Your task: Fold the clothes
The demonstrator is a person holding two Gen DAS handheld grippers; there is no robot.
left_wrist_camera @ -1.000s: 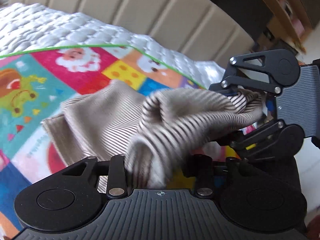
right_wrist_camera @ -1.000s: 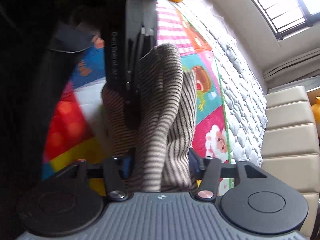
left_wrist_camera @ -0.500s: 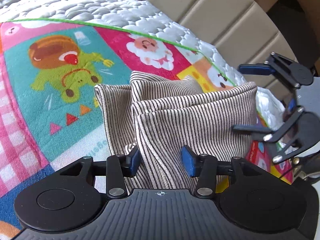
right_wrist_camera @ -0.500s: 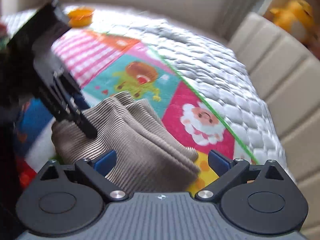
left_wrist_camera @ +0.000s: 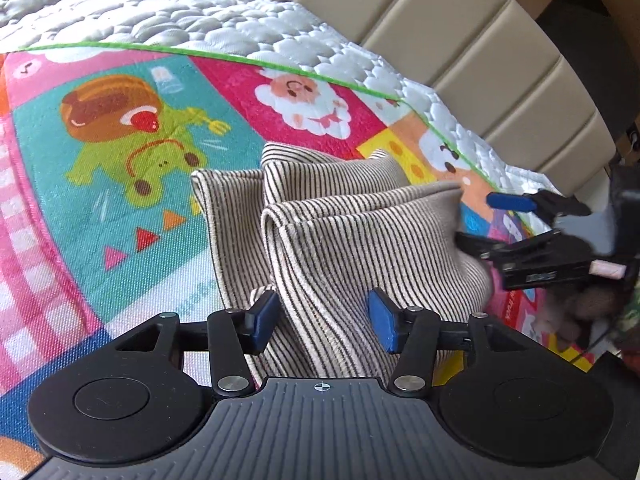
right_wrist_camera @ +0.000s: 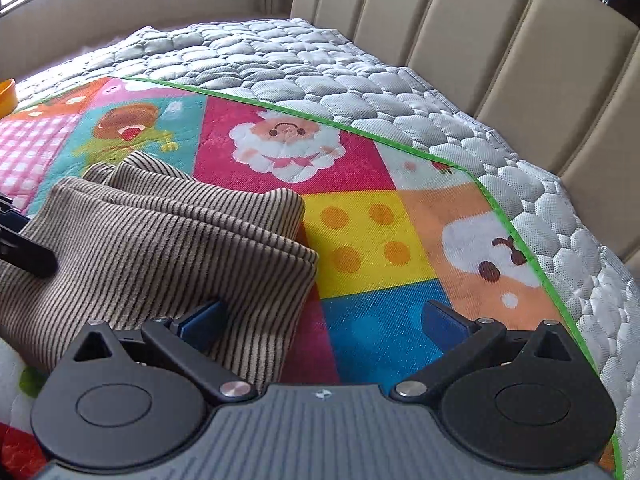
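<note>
**Both grippers letting go of the folded striped garment**

While its jaws are opening, the left gripper (left_wrist_camera: 322,322) straddles a raised fold of the striped garment (left_wrist_camera: 360,240), pads clear of the cloth. The right gripper (right_wrist_camera: 324,320) is opening too, spread wide, its left pad over the garment's edge, gripping nothing. The folded bundle lies on the cartoon play mat (right_wrist_camera: 372,240), with the quilted mattress cover (right_wrist_camera: 280,60) and beige headboard (right_wrist_camera: 480,20) beyond.

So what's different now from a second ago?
Both grippers let go of the beige striped knit garment. A second ago each was clamped on bunched cloth held up; now it lies folded on the colourful cartoon play mat. The left gripper is opening; the right gripper stands wide. The mat stayed put.
</note>
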